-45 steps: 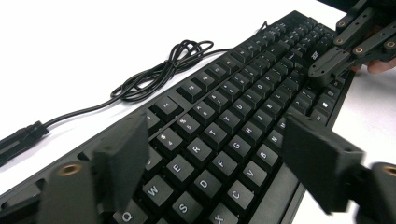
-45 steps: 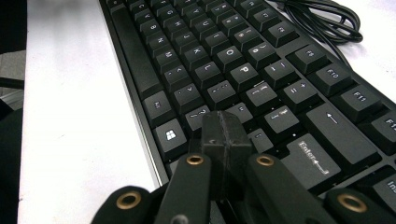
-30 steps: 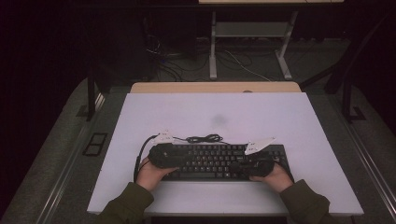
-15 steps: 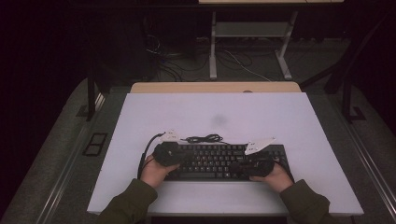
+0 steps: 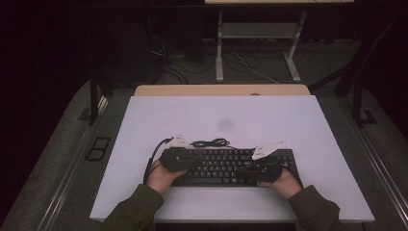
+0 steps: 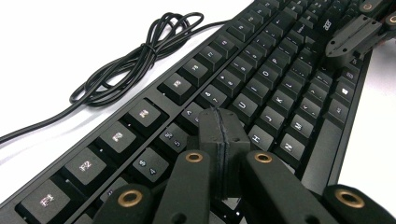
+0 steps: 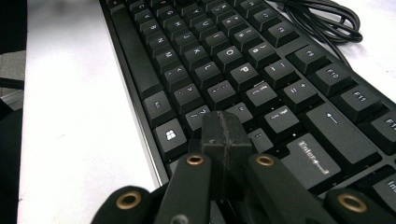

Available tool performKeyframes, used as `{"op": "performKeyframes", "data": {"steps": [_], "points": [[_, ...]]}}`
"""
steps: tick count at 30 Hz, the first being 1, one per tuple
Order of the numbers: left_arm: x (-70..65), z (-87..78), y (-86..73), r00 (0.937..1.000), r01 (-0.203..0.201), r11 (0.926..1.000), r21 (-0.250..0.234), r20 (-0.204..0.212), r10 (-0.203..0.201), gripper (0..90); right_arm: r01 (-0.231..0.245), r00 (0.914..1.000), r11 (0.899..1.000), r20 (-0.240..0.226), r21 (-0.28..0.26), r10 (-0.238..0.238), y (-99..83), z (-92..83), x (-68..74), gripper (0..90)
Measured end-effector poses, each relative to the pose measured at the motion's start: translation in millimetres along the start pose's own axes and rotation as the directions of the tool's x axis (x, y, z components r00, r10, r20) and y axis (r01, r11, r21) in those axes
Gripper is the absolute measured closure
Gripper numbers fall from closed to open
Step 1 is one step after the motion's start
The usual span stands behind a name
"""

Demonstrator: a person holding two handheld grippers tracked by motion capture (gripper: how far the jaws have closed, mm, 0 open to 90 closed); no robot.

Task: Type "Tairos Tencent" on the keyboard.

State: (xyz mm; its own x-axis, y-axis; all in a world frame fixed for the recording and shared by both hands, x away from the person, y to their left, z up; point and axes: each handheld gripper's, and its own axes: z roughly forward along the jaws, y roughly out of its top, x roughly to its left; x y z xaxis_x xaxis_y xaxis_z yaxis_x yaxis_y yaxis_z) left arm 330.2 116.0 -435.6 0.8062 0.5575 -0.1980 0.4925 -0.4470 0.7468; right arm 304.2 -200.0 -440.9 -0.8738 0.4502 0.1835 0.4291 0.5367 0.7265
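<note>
A black keyboard (image 5: 221,166) lies across the near part of the white table (image 5: 216,115), its cable bundled in a coil (image 5: 209,143) just behind it. My left gripper (image 5: 191,161) hovers over the keyboard's left end and points right. Its jaws are shut with nothing between them (image 6: 219,126), low over the upper letter rows of the keyboard (image 6: 261,70). My right gripper (image 5: 246,171) is over the right end and points left. It too is shut and empty (image 7: 224,130), just above the keys near the Enter key (image 7: 308,161).
A wooden strip (image 5: 221,90) runs along the table's far edge. Bare white surface stretches behind and to both sides of the keyboard. Beyond the table stand a metal desk frame (image 5: 257,38) and floor cables. The coiled cable (image 6: 135,60) lies on the white top.
My left gripper has edged slightly to the right over the keyboard's left end. The right gripper and the keyboard have stayed put.
</note>
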Motion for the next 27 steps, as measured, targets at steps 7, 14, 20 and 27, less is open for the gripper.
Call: {"op": "performKeyframes", "data": {"steps": [7, 14, 20, 27], "points": [[-0.3, 0.7, -0.1, 1.0, -0.008, 0.9999, 0.012, 0.0, 0.008, 88.9, 0.003, 1.0, 1.0, 0.002, 0.0, -0.003, 0.1, 0.1, 0.3, 89.3], [-0.9, 2.4, -0.7, 1.0, -0.004, 0.9999, 0.014, -0.005, 0.004, 89.0, 0.004, 1.0, 1.0, 0.003, 0.001, -0.004, 0.2, 0.1, 0.5, 89.3], [-1.5, 0.7, 0.3, 0.9999, -0.009, 0.9999, 0.013, -0.005, 0.009, 88.9, 0.004, 1.0, 1.0, 0.004, 0.001, -0.004, 0.2, 0.1, 0.7, 89.3], [-1.3, -4.1, 1.1, 0.9999, -0.011, 0.9999, 0.001, -0.006, 0.011, 88.9, 0.005, 1.0, 1.0, 0.005, 0.001, -0.005, 0.2, 0.1, 0.8, 89.3]]}}
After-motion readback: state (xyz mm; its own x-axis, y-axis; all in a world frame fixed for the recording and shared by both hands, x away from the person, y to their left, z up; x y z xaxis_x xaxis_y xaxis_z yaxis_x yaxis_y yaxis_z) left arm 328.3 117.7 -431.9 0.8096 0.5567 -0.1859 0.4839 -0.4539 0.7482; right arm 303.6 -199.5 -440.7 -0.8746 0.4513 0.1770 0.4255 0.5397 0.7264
